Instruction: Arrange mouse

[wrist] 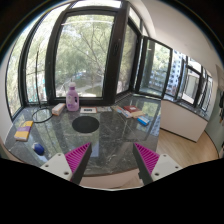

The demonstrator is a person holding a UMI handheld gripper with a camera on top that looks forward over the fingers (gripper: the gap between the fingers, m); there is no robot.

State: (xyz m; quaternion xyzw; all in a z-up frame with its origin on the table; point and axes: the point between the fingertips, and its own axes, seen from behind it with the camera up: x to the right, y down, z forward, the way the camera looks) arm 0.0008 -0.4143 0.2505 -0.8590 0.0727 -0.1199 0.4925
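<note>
Glossy glass table (110, 135); seemingly plastic pink bottle (72, 97).

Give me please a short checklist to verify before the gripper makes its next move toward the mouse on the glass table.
1. Fingers open: ok. The gripper holds nothing, and there is a wide gap between its pads.
2. Mouse found: cannot tell. A small dark thing lies beyond the round black mat, too small to identify.
3. Path ahead free: ok. The glass table is bare just ahead of the fingers.
4. Pink bottle out of the way: ok. It stands upright beyond the mat, far from the fingers.
5. Blue object clear: ok, it lies off to the side.
</note>
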